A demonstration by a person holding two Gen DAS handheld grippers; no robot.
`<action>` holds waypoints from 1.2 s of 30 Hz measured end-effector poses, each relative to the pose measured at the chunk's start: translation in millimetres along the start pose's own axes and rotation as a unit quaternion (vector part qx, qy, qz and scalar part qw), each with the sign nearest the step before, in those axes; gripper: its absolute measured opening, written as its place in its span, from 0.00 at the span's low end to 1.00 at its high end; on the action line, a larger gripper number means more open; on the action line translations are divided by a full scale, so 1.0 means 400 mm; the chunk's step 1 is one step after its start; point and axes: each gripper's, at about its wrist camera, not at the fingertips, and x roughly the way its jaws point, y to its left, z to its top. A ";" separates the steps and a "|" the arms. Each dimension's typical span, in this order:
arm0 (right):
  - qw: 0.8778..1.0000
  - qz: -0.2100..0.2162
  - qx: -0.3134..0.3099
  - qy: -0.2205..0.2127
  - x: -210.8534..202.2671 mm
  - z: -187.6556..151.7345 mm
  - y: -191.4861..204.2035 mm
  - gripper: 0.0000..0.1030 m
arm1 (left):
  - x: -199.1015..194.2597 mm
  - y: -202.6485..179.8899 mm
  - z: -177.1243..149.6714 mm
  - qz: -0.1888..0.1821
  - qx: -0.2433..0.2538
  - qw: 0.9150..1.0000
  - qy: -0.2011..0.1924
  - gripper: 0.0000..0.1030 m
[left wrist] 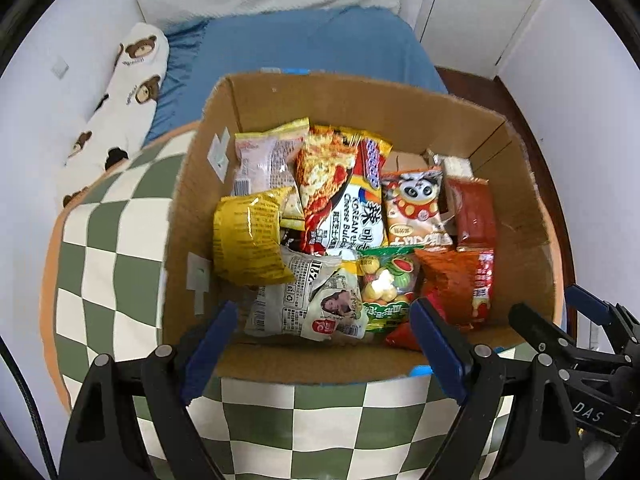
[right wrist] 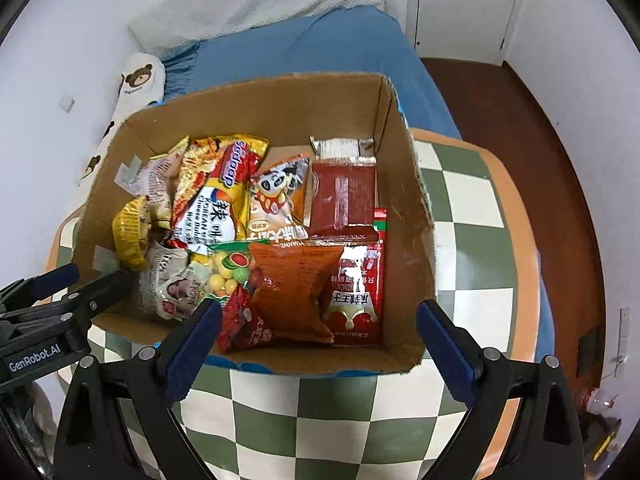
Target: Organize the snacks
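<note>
your left gripper (left wrist: 322, 346) sits nearest the lens, its blue-padded tongs spread wide with nothing between them, hovering at the near rim of the cardboard box (left wrist: 320, 364); your right gripper (right wrist: 320, 344) matches it, tongs wide and empty, at the near rim on its side. by size, the blue bed (left wrist: 312, 44) fills the background, with a bear-print pillow (left wrist: 132, 88) along the wall. a green-and-white checkered cushion (right wrist: 304, 420) with an orange border carries the box. the box is open at the top and holds all the snacks. inside, the korean cheese noodle packet (left wrist: 352, 212) lies in the middle, flanked on its left by a pink-and-white packet (left wrist: 260, 160) at the far corner. a crumpled yellow bag (left wrist: 248, 236) rests against the left wall, overlapping a newsprint-style packet (left wrist: 312, 304) at the near edge. an orange chip bag (right wrist: 292, 288) lies near the front, partly over a red packet with white characters (right wrist: 356, 300). a dark red flat packet (right wrist: 344, 196) lies by the right wall, its silver end toward the far side. a panda packet (right wrist: 280, 196) lies between it and the noodles. smallest, a clear bag of fruit-shaped candies (left wrist: 388, 284) lies between the newsprint-style packet and the orange chip bag.
</note>
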 end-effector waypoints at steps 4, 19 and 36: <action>0.999 -0.005 -0.009 -0.037 -0.074 -0.023 0.010 0.99 | -0.081 -0.014 -0.031 0.013 0.008 0.999 -0.045 0.86; 0.985 -0.004 -0.017 -0.171 -0.454 -0.240 0.028 1.00 | -0.400 -0.026 -0.265 0.017 0.009 0.985 -0.172 0.87; 0.973 -0.005 -0.031 -0.230 -0.677 -0.466 0.063 1.00 | -0.588 0.002 -0.471 0.030 0.001 0.973 -0.227 0.87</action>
